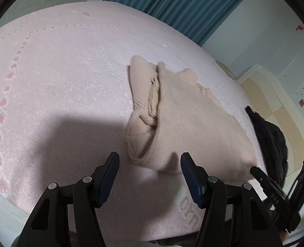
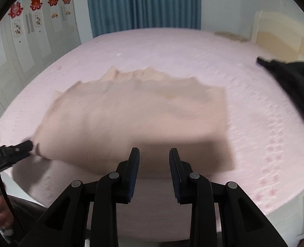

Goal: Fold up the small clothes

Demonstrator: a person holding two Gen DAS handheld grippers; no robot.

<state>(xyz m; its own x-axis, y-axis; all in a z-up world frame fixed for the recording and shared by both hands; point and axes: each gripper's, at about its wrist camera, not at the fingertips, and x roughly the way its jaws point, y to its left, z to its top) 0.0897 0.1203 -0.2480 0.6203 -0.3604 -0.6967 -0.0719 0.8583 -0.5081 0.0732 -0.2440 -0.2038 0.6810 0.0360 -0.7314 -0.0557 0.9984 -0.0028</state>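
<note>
Bedroom scene: wide pink knitted bedspread [image 1: 59,86] on a bed, blue curtain [image 1: 178,6] behind it, cream headboard [image 2: 275,33] at the far right, white wardrobe doors with red paper cut-outs [image 2: 34,3] on the left wall. Landmark is the beige knitted garment [image 1: 189,123], lying partly folded on the bedspread near its front edge, ribbed neckline and tucked layers showing on its left side. A black crumpled garment [image 1: 271,140] lies just right of the beige one, apart from it.

Left gripper [image 1: 150,160] hovers just in front of the beige garment's near-left corner, jaws spread wide, nothing between them. Right gripper [image 2: 154,154] sits over the near edge of the beige garment [image 2: 135,119], jaws also parted and empty; the right view is motion-blurred, so whether a fingertip brushes the cloth cannot be told. In the right view the left gripper's tip [image 2: 26,145] shows right at the garment's left corner, touching or nearly so.

Judged step: regrip the near edge for the next fold. To do it well, each gripper should probably take one near corner of the beige garment, pinching all stacked layers together, not only the top one, or the tucked sleeve part at the left will likely slip out. Lift both corners evenly, carry them away toward the scalloped far hem, lay down flat, release only once edges line up. Keep clear of the black garment on the right. Knit is soft and stretchy, so a slow pull should avoid skewing.
</note>
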